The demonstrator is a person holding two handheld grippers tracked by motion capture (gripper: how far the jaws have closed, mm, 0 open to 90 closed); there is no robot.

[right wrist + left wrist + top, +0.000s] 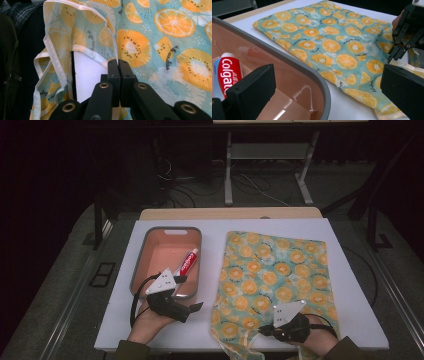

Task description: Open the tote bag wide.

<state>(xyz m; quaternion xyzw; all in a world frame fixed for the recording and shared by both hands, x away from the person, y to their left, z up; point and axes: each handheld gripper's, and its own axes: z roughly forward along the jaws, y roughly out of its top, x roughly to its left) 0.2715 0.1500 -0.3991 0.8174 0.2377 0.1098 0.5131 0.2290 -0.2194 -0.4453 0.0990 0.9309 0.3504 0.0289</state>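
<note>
An orange-slice print cloth (270, 270) (332, 45) (175, 50) lies spread on the right half of the white table, its near corner rumpled and hanging over the front edge. My right gripper (261, 330) (117, 65) is shut on the cloth's white-hemmed near edge, which stands up between the jaws; it also appears in the left gripper view as the right gripper (393, 58). A grey-rimmed pink tray (137, 265) (287, 57) at the left holds a red Colgate toothpaste tube (189, 261) (228, 72). My left gripper (187, 292) (327, 92) stands open at the tray's near right corner, one jaw inside and one outside the rim.
The white tabletop (350, 320) has bare room right of the cloth and in front of the tray. A wooden strip (230, 213) borders the far edge. Beyond it, cables and metal table legs (228, 170) stand on the dark floor. A person's dark sleeve (10, 75) is beside the hanging cloth corner.
</note>
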